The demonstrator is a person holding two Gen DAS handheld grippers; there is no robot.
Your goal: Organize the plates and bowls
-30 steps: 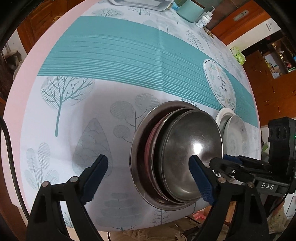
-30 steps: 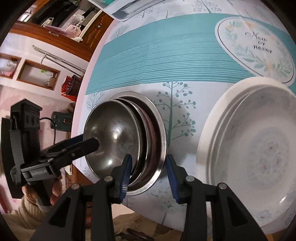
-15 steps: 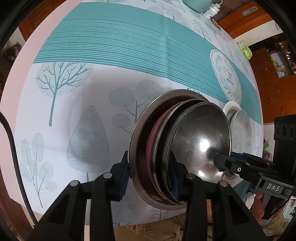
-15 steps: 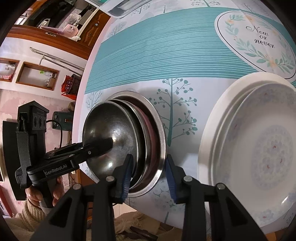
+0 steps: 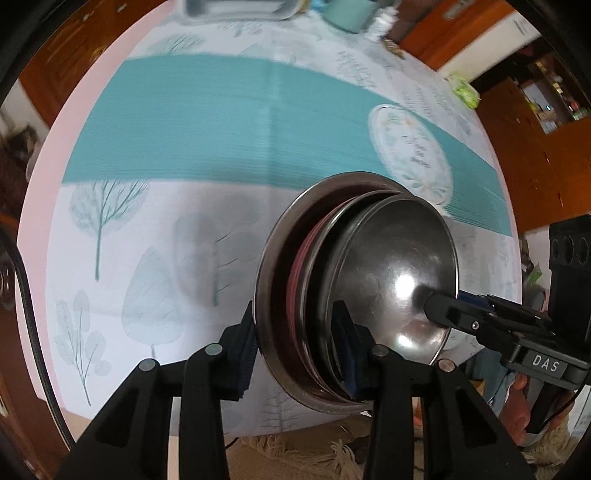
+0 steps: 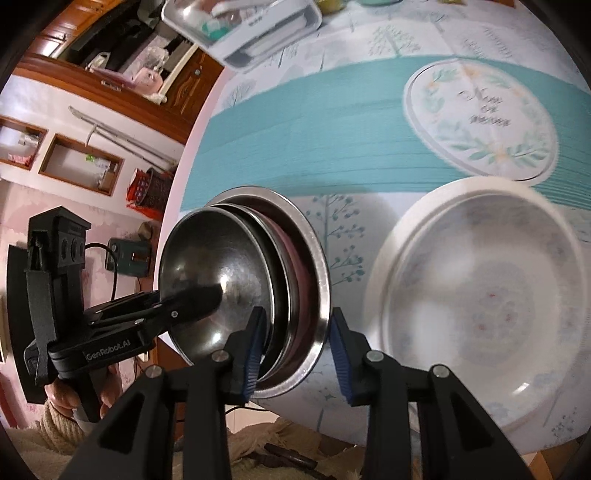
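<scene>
Stack of nested steel plates and bowls [image 5: 354, 295], tilted up on edge above the near rim of the tree-print tablecloth [image 5: 147, 221]. The left gripper [image 5: 295, 347] and right gripper [image 6: 295, 339] each clamp the stack's near rim from opposite sides, pads pressed to metal. White floral bowl [image 6: 480, 302] sits just right of the stack, near a round printed placemat [image 6: 480, 118]; a steel tray [image 6: 258, 33] lies far left.
</scene>
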